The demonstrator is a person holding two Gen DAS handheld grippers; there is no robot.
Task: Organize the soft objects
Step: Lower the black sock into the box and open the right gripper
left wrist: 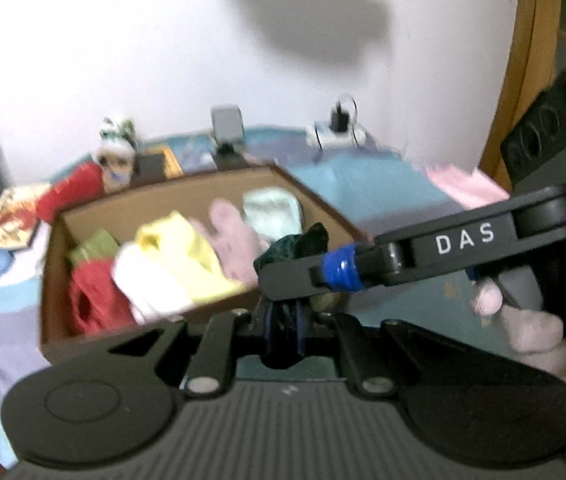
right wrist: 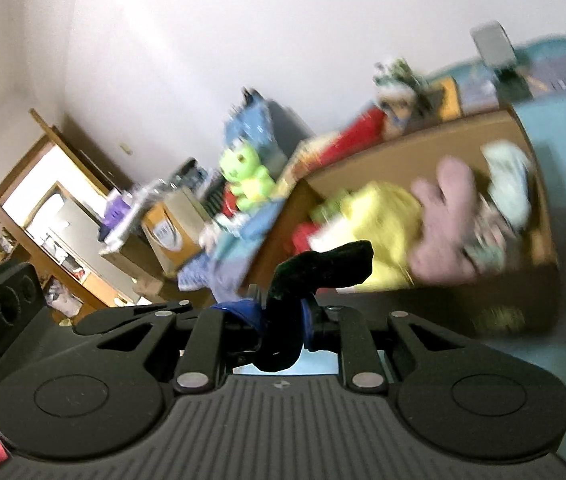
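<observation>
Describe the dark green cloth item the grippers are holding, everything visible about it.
The dark green cloth item looks like soft, velvety fabric, almost black in shadow. It is small, crumpled and bent. Both the left gripper and the right gripper are shut on it, so it is held in the air in front of the open cardboard box of soft things. One rounded end sticks up past the right gripper's blue-taped fingers. Blur hides finer detail.

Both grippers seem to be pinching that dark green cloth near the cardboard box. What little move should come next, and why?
Probably carry the dark green cloth forward over the cardboard box before letting go. The left gripper and right gripper are both shut on it, and it hangs short of the box's near wall, where other soft pieces such as the yellow cloth already lie.
</observation>
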